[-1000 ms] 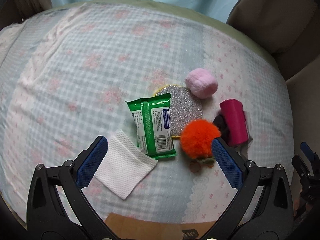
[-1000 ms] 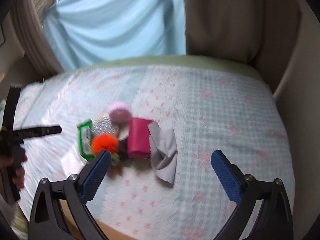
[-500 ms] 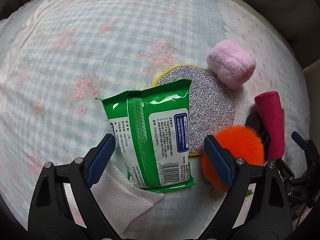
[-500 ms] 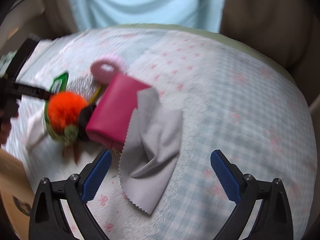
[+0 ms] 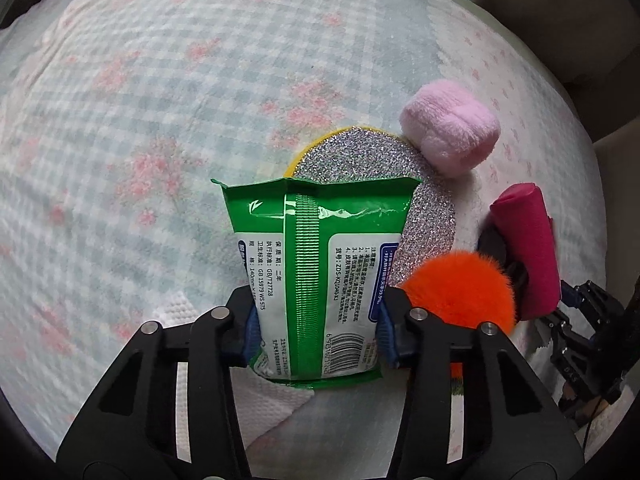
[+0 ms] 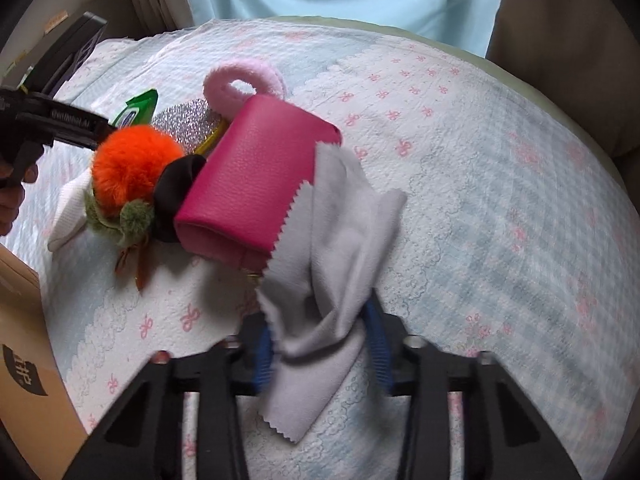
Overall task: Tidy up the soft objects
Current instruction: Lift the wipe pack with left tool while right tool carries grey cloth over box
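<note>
A: Which step was it?
B: Grasping. The left gripper [image 5: 316, 330] had just closed onto the wipes packet [image 5: 316, 280] lying on the bedspread [image 5: 140, 120]; the right gripper [image 6: 322, 350] had just closed, pinching the grey cloth [image 6: 336, 264] (beside the pink pouch [image 6: 252, 184]).
A: Next?
B: Probably lifting both clear toward the box [image 6: 24, 340].

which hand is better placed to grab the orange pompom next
Left: the pompom lies right beside the left gripper, though its jaws have just closed on the wipes pack. The right gripper pinches the grey cloth, farther away.
</note>
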Action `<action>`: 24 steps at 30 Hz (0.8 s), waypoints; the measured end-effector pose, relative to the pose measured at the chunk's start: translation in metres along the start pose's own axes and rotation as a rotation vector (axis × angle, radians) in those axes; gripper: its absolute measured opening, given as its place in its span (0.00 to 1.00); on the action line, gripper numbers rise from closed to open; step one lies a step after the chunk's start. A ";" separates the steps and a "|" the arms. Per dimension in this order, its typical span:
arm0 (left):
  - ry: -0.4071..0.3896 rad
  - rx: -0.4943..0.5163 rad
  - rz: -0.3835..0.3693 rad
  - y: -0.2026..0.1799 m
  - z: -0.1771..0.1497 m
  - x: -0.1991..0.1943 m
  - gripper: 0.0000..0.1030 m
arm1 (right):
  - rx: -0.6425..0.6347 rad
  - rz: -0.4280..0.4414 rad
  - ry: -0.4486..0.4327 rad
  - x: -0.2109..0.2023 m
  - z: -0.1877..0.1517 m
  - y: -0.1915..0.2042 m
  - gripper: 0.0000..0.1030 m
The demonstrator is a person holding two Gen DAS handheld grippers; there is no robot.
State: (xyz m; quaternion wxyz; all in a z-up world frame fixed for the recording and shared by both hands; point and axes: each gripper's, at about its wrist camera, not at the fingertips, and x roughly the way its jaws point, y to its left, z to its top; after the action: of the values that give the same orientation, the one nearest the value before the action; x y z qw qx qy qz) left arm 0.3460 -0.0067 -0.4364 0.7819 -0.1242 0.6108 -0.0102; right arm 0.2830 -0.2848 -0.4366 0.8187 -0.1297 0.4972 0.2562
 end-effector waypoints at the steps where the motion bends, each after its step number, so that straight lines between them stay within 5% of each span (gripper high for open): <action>1: 0.000 0.002 0.001 -0.002 0.001 0.000 0.38 | 0.009 0.005 0.001 -0.001 0.001 -0.001 0.24; 24: -0.114 0.031 -0.050 -0.015 -0.007 -0.084 0.31 | 0.224 0.021 -0.107 -0.066 0.011 -0.012 0.10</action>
State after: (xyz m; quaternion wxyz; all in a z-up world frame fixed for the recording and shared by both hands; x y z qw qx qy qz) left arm 0.3197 -0.0087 -0.3545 0.8168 -0.1278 0.5617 -0.0321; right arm 0.2733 -0.3090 -0.3732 0.8507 -0.0185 0.4796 0.2144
